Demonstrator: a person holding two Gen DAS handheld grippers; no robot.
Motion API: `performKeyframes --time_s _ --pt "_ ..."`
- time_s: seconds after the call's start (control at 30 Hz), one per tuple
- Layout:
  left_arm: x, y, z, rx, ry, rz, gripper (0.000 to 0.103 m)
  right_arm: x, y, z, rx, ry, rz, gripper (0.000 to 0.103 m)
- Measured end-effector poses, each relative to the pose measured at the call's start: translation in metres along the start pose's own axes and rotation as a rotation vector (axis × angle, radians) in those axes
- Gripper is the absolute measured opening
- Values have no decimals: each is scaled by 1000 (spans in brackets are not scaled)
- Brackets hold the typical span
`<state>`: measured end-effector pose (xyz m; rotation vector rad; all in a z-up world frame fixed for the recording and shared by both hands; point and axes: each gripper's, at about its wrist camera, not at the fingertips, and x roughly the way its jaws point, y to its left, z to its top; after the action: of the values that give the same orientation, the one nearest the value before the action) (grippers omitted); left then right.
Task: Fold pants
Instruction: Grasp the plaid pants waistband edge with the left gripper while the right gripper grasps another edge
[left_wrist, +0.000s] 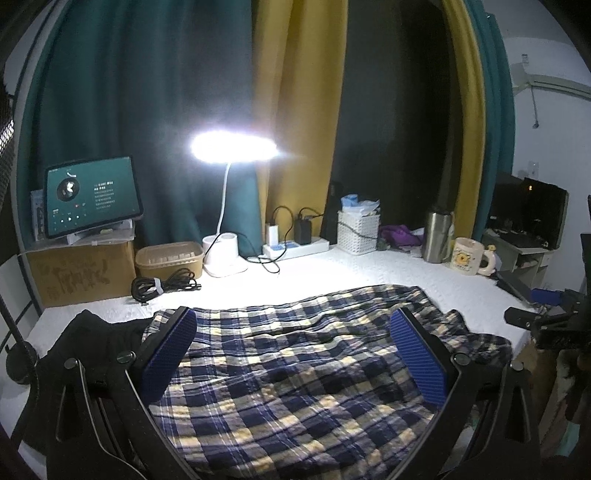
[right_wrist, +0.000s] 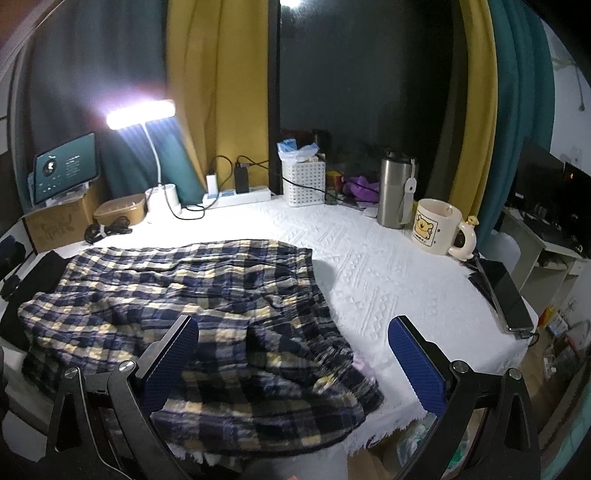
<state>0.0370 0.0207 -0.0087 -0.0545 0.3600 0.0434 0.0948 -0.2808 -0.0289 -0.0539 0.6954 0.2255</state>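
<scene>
Navy, yellow and white plaid pants (left_wrist: 295, 365) lie rumpled on a white textured tablecloth (left_wrist: 369, 273). My left gripper (left_wrist: 293, 317) is open above the middle of the pants, its blue pads wide apart and empty. In the right wrist view the pants (right_wrist: 177, 295) fill the left and front of the table. My right gripper (right_wrist: 293, 326) is open above their right front edge, holding nothing. The right gripper also shows at the far right of the left wrist view (left_wrist: 546, 317).
At the back stand a lit desk lamp (left_wrist: 232, 147), tablet (left_wrist: 92, 195) on a cardboard box, lidded container (left_wrist: 170, 258), coiled cable (left_wrist: 162, 286), power strip (left_wrist: 295, 247), white basket (right_wrist: 303, 182), steel bottle (right_wrist: 395, 192) and mug (right_wrist: 436, 225). A phone (right_wrist: 506, 295) lies at the right edge. Black cloth (left_wrist: 96, 339) lies left.
</scene>
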Motion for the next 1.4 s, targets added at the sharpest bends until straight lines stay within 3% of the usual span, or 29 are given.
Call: performKeyframes --time_s 0.47,0.8,1.0,1.03,1.17,1.23,1.3,1.4 --pt "73 32 23 17 122 75 103 79 -22 53 0 37 23 103" --pt "152 114 9 -48 324 179 103 149 -38 79 -9 87 43 102" --pt "186 155 -6 -80 438 212 102 192 -46 88 -1 137 102 94" --pt "190 159 -7 -84 451 208 102 201 -47 87 -2 157 117 87" --pt "216 179 -19 -126 552 165 84 239 -49 85 17 237 189 67" --pt "221 183 -24 -119 574 174 76 252 -45 84 3 265 225 66" --pt "220 182 -26 -102 573 170 74 259 -40 82 -15 284 257 66" --pt "217 180 -27 -89 564 185 57 272 -30 76 -42 322 288 66"
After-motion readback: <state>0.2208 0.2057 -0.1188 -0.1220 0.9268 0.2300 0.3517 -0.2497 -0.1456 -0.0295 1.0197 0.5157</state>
